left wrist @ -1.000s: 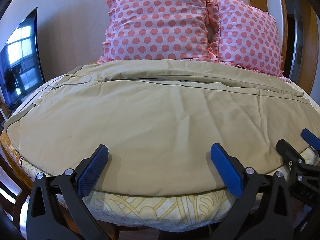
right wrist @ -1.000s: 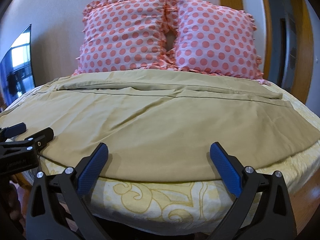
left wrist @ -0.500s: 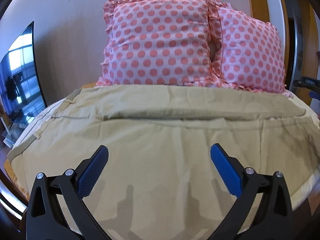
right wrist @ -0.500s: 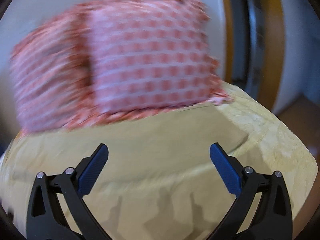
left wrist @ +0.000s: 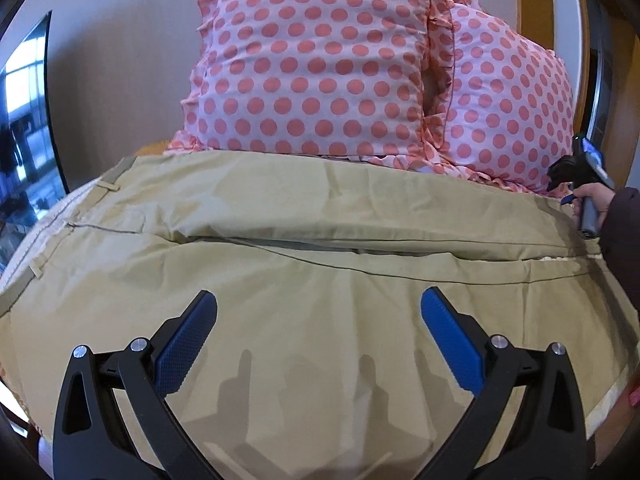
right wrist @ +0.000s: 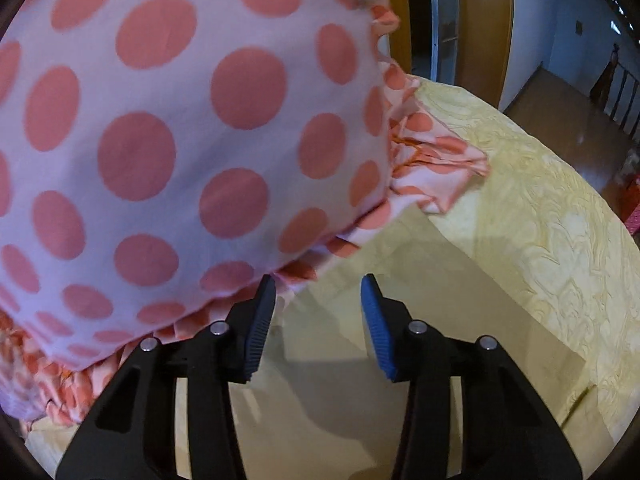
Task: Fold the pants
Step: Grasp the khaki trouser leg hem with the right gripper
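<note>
Khaki pants lie spread flat across the bed, waistband at the left and legs running right. My left gripper hovers open over the near leg with nothing between its fingers. At the far right, a hand in a dark sleeve holds my right gripper down at the pants' hem by the pillows. In the right wrist view the right gripper points steeply down over the hem corner of the pants. Its jaws are closing and stand half apart. The pads press on nothing, and the left finger sits beside the pillow frill.
Two pink polka-dot pillows lean on the wall behind the pants; one pillow fills the right wrist view. The yellow patterned bedspread shows past the hem. A dark TV screen stands left, and a doorway lies right.
The right gripper swept from the near bed edge to the far right hem by the pillows, tilted down, and its jaws narrowed. The left gripper moved forward over the pants, still open.
</note>
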### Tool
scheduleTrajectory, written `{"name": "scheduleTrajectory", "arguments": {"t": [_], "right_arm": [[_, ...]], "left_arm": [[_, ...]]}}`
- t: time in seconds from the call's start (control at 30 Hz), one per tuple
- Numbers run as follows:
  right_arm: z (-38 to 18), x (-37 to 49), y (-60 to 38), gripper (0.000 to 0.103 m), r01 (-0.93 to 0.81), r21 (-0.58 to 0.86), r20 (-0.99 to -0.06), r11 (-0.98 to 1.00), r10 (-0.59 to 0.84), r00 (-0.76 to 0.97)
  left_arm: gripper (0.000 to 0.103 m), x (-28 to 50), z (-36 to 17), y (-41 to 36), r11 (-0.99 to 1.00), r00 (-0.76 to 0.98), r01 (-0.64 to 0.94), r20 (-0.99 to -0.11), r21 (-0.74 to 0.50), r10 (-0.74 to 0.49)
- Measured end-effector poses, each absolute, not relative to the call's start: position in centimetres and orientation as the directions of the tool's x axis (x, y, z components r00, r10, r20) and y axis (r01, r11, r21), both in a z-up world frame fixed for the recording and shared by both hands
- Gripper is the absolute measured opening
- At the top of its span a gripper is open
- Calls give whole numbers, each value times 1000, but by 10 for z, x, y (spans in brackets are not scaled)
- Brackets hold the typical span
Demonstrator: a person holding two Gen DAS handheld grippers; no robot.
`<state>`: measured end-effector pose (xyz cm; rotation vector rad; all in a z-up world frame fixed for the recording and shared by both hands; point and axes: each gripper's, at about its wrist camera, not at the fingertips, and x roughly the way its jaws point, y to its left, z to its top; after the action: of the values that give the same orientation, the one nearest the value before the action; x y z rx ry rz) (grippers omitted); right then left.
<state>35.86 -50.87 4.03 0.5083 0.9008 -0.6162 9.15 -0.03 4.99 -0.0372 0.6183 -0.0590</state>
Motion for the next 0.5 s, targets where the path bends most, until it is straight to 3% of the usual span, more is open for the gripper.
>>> {"name": "scheduleTrajectory", "arguments": {"t": [0.1, 0.2, 0.23, 0.33, 0.5], "right_arm": [[27, 373, -501, 45, 696, 63, -860, 715, -315, 402], [22, 376, -491, 38, 675, -33, -839, 737, -387, 382], [20, 372, -492, 31, 672, -29, -831, 740, -391, 395], [19, 356, -502, 13, 682, 48, -817, 729, -365, 447], [24, 318, -520, 5, 640, 302, -740, 707, -249, 625]], "left_arm": [[102, 94, 47, 5, 995, 800, 42, -594, -86, -85], [102, 96, 45, 10, 992, 787, 39, -608, -122, -106], [102, 96, 44, 12, 991, 786, 39, -609, -131, -111], [102, 96, 43, 15, 988, 782, 36, -612, -150, -121], [102, 97, 44, 18, 985, 777, 29, -616, -169, -129]]}}
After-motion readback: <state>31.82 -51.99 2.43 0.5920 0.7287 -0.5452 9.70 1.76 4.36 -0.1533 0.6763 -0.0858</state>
